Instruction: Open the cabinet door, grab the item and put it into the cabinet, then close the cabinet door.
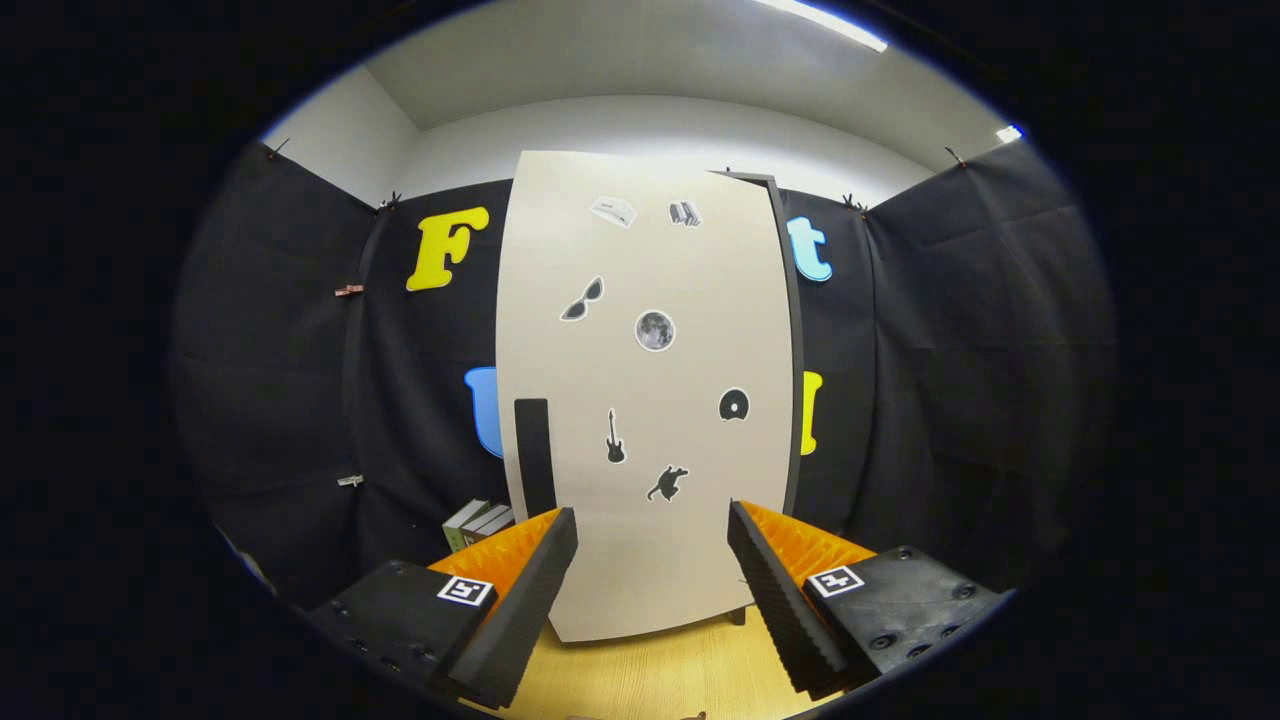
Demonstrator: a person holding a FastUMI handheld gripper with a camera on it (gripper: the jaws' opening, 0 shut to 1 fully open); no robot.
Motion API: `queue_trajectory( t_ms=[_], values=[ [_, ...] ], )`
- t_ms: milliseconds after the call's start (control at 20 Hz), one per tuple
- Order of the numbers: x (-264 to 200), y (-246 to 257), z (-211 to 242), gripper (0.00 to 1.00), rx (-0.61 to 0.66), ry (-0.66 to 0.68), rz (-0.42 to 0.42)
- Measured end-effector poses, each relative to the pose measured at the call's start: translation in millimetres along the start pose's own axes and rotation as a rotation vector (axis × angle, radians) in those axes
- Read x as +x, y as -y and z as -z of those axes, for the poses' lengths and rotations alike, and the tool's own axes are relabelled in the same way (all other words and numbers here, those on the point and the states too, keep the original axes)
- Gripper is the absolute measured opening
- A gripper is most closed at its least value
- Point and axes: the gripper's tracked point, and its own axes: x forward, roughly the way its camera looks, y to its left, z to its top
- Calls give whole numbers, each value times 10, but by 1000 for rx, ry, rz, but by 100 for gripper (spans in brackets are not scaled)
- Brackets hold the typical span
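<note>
Cabinet door (650, 400) closed; hand-held gripper (652, 590) open, empty.

cabinet door (650, 400): smooth matt off-white panel, flat stickers, matt black handle strip (534, 455)
gripper (652, 590): fingers spread apart, empty; ribbed black foam pads (525, 600), orange plastic behind
table (650, 675): light wood-grain, slight sheen
booth wall: matt black cloth
</note>
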Motion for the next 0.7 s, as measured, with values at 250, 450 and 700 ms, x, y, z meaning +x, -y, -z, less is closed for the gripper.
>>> queue_trajectory(
  t_ms=[250,450,700],
  values=[
    [-24,161,-12,98,-5,-2,65],
    [-60,159,-45,97,19,-3,67],
    [-86,204,-104,97,11,27,75]
  ],
)
